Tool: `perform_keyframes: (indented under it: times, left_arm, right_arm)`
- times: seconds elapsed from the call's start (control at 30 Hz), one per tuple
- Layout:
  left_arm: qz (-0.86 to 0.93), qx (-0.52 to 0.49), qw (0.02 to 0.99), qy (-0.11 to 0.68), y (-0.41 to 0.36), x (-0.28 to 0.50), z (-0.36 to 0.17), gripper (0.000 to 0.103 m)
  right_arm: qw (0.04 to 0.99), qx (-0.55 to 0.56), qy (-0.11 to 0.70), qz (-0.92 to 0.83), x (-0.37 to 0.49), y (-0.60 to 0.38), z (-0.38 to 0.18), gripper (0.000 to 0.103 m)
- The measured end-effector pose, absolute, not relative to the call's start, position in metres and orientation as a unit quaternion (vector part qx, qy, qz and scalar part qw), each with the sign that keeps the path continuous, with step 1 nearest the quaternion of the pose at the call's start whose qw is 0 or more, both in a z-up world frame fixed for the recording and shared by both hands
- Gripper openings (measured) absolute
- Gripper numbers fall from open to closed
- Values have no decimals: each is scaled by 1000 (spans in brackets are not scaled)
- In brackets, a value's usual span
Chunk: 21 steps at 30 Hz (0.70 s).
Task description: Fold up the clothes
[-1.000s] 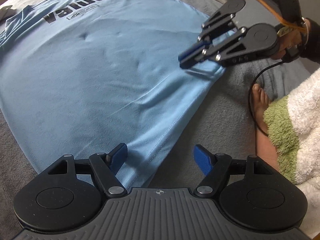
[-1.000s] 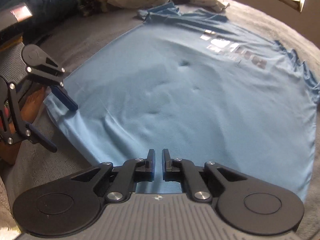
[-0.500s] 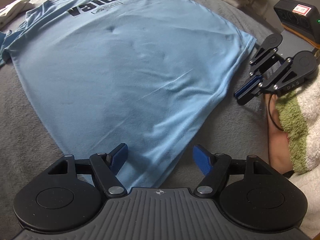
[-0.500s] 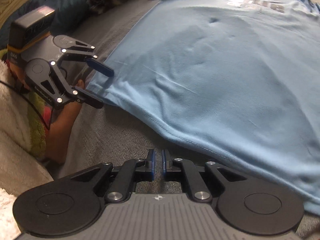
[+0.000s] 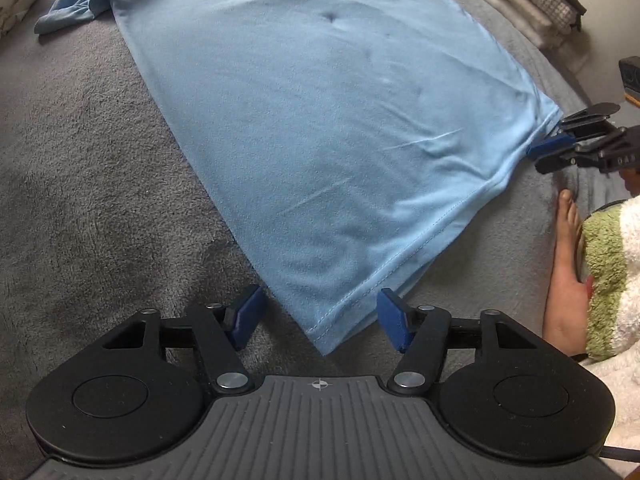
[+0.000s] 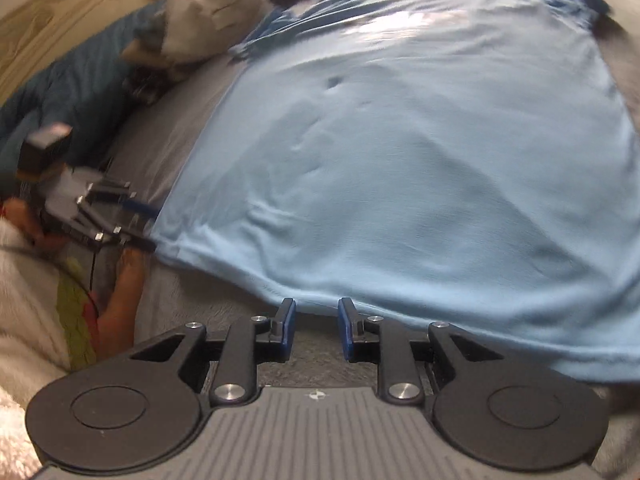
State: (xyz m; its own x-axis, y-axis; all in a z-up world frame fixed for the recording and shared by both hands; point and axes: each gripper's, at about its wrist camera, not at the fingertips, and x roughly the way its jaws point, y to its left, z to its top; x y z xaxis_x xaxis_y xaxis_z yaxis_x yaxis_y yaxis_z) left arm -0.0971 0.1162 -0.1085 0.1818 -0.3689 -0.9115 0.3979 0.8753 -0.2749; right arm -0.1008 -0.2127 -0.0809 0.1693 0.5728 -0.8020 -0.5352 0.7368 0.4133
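Jaws of the left gripper (image 5: 318,314) are closing around the shirt (image 5: 328,128) corner, not pinched yet; the right gripper (image 6: 317,322) is being opened at the hem, nothing gripped.

A light blue T-shirt (image 6: 400,168) lies spread flat on a grey blanket (image 6: 168,128). The right gripper (image 6: 317,322) hovers at its near hem, jaws opening, nothing between them. At the shirt's left corner the left gripper (image 6: 140,226) seems to straddle the fabric, though blur hides any contact. A bare foot (image 6: 122,292) lies just below it.
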Motion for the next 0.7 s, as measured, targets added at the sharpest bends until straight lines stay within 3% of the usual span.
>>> perform_keyframes:
  times: [0.23,0.3,0.7]
  left_arm:
    - [-246,46,786,565,113,-106,-97,52]
    - [-254,64,789,555,109,-109,-95,52]
    - [-259,84,805,527,94,-93,-92,53]
  right_arm:
    - [688,-105,540,472,-117,-135,-98,24]
    - [680,-120,546,474,-114,-128,-105,20]
    - [759,10,521,392,-69,-173,-94,21]
